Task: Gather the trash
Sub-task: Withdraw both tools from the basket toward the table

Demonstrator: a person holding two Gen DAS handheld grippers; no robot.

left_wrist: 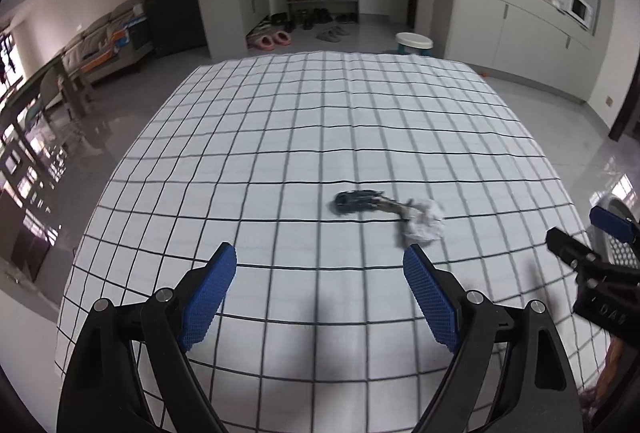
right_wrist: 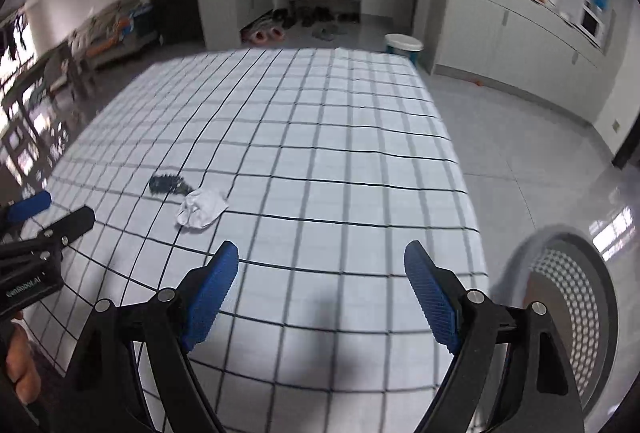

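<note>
- Left gripper [left_wrist: 319,269] hangs over the checked cloth [left_wrist: 280,137], jaws wide, nothing in them.
- Right gripper [right_wrist: 321,267] likewise spread and empty.
- White wad [left_wrist: 425,220] touches a dark scrap [left_wrist: 354,201].
- Mesh bin [right_wrist: 576,297] stands at the right.

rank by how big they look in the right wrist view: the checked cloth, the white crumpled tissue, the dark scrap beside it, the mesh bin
1. checked cloth
2. mesh bin, though it sits nearest the camera and is cut off
3. white crumpled tissue
4. dark scrap
</note>
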